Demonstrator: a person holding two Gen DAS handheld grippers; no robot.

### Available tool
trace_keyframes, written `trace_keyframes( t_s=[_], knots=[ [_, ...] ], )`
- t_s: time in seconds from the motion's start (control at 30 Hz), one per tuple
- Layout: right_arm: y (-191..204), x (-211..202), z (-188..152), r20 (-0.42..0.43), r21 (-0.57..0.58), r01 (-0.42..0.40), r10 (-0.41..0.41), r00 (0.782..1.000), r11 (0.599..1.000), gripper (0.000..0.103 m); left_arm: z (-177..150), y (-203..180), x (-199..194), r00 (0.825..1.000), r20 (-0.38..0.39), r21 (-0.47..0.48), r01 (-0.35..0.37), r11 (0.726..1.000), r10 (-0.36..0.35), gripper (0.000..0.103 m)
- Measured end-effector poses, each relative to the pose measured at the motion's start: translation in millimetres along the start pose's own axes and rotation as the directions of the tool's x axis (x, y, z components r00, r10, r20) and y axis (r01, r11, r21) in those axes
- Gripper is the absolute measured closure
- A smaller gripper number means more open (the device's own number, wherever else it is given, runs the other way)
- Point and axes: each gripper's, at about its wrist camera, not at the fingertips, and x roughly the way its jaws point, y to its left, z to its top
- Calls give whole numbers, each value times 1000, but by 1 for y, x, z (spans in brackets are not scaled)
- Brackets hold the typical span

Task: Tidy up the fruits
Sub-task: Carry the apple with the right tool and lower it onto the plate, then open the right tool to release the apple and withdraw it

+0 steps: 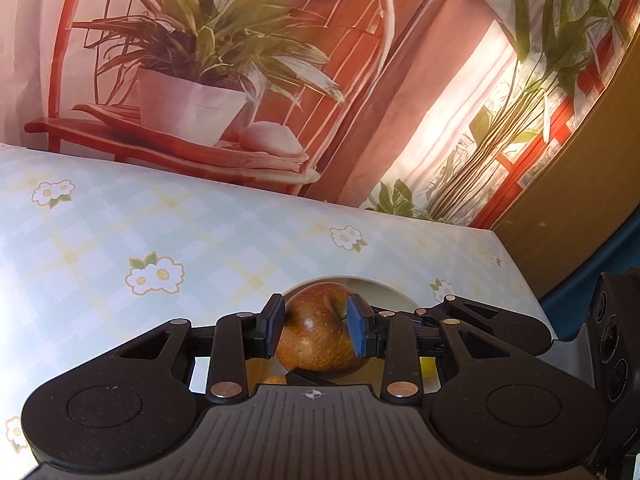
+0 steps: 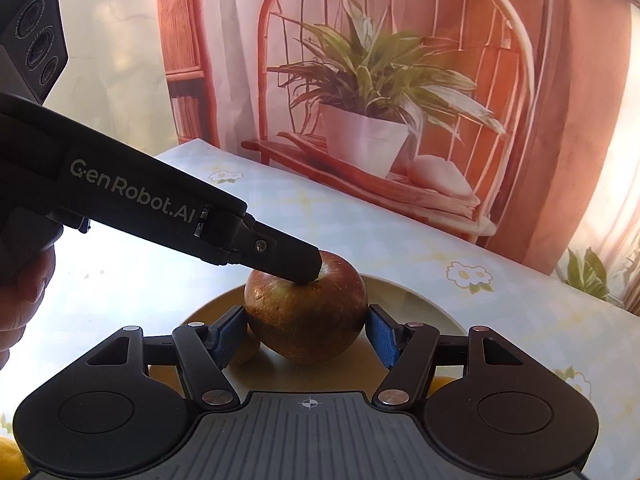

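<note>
- Clearly, the left gripper is clamped on a reddish-brown apple; its blue pads press the fruit from both sides.
- From the right wrist view, that same left gripper reaches in from the upper left, its black finger lying across the top of the apple near the stem dip.
- The right gripper has its jaws spread either side of the apple; whether its blue pads actually touch the skin I cannot tell, the gaps being very slight.
- The apple sits over a pale round plate, low above or on it; contact with the plate is hidden.
- A small brownish fruit lies on the plate just beside the apple, on the left.
- Yellow fruit shows partly behind the right gripper's linkage.
- A hand holds the left gripper's handle.
- The plate rests on a table with a pale checked, flowered cloth.
- Behind the table hangs a printed backdrop of a potted plant on a red chair.
</note>
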Motion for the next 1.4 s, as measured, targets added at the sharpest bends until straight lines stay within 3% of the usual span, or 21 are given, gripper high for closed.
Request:
trace_keyframes(
  t_s=[0.3, 0.43, 0.77, 0.97, 1.13, 1.4],
  knots=[
    [0, -3, 0, 9, 38, -19, 19, 1000, 999, 40, 1, 2, 2, 996, 10, 27, -83, 996, 83, 67],
    [-1, -12, 1, 15, 45, -20, 20, 1000, 999, 40, 2, 6, 2, 997, 5, 9, -81, 997, 81, 67],
    [-2, -43, -6, 18, 73, -2, 0, 1000, 997, 40, -3, -11, -9, 987, 16, 95, -159, 983, 158, 67],
    [-5, -69, -14, 32, 126, 29, -33, 999, 992, 40, -8, -17, -35, 982, 50, 115, -185, 976, 180, 67],
    [-5, -96, -27, 56, 200, 66, -79, 995, 978, 41, -17, -28, -62, 964, 86, 171, -265, 949, 253, 67],
    [8, -135, -53, 110, 271, 86, -120, 987, 959, 41, -38, -43, -102, 945, 122, 216, -324, 921, 304, 67]
  ],
)
